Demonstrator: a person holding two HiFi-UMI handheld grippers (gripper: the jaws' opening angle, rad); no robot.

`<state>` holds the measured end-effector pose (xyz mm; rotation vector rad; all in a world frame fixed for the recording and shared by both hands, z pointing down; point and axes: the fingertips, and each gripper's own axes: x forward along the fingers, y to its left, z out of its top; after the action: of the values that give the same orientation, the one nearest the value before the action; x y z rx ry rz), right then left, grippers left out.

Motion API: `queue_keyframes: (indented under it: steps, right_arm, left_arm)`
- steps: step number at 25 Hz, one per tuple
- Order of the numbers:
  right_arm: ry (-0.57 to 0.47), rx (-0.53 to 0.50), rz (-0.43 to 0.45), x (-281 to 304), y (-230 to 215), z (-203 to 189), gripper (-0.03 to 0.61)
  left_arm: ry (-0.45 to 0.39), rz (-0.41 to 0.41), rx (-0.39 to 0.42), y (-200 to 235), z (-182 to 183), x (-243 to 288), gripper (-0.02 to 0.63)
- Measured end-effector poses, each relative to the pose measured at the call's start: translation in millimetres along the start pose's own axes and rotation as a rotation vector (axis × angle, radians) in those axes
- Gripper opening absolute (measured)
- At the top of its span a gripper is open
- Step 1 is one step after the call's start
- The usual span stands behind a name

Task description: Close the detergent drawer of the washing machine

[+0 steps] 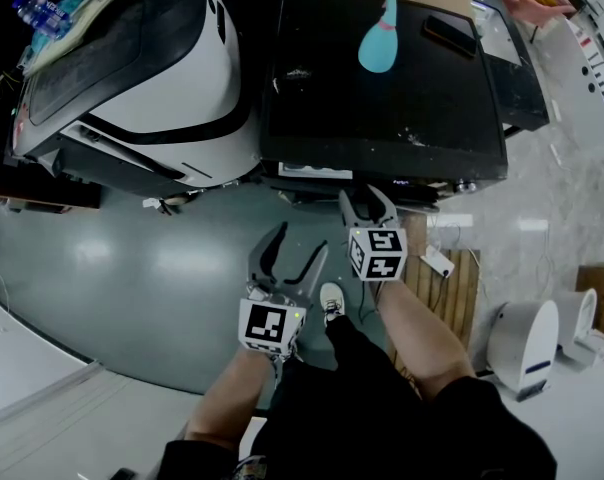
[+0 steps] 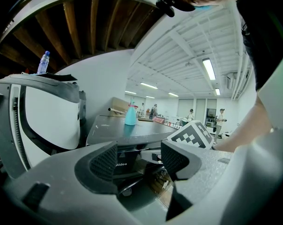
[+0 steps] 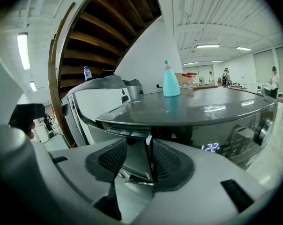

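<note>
The dark washing machine has its detergent drawer pulled out at the front left corner. My right gripper is at the machine's front. In the right gripper view the drawer's front panel stands on edge between the two pads, which flank it closely without a clear squeeze; that gripper reads as open. My left gripper hangs lower left over the floor, open and empty, with the machine's front showing between its jaws.
A teal spray bottle and a black phone lie on the machine's top. A white appliance stands close on the left. A wooden pallet and a white unit sit at the right. The person's legs are below.
</note>
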<state>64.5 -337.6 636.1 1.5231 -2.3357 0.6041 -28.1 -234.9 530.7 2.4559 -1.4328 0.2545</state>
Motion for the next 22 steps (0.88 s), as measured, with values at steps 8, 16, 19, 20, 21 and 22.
queue_keyframes:
  steps: [8, 16, 19, 20, 21, 22]
  right_arm:
    - [0.0, 0.057, -0.063, 8, -11, 4, 0.215]
    - [-0.012, 0.073, -0.109, 12, -15, 5, 0.227]
    - [-0.011, 0.076, -0.134, 12, -15, 6, 0.227]
    - [-0.01, 0.076, -0.14, 12, -15, 5, 0.227]
    - [-0.009, 0.075, -0.146, 13, -15, 4, 0.227]
    - [-0.009, 0.074, -0.151, 13, -15, 3, 0.227]
  left_arm:
    - [0.004, 0.0, -0.008, -3, 0, 2, 0.273]
    - [0.001, 0.007, -0.008, -1, 1, 2, 0.273]
    - [0.004, 0.01, -0.012, -1, 0, 1, 0.273]
    - [0.006, 0.012, -0.012, 0, -1, 1, 0.273]
    - [0.006, 0.013, -0.013, 0, -1, 0, 0.273]
    - [0.007, 0.015, -0.013, 1, -1, 0, 0.273]
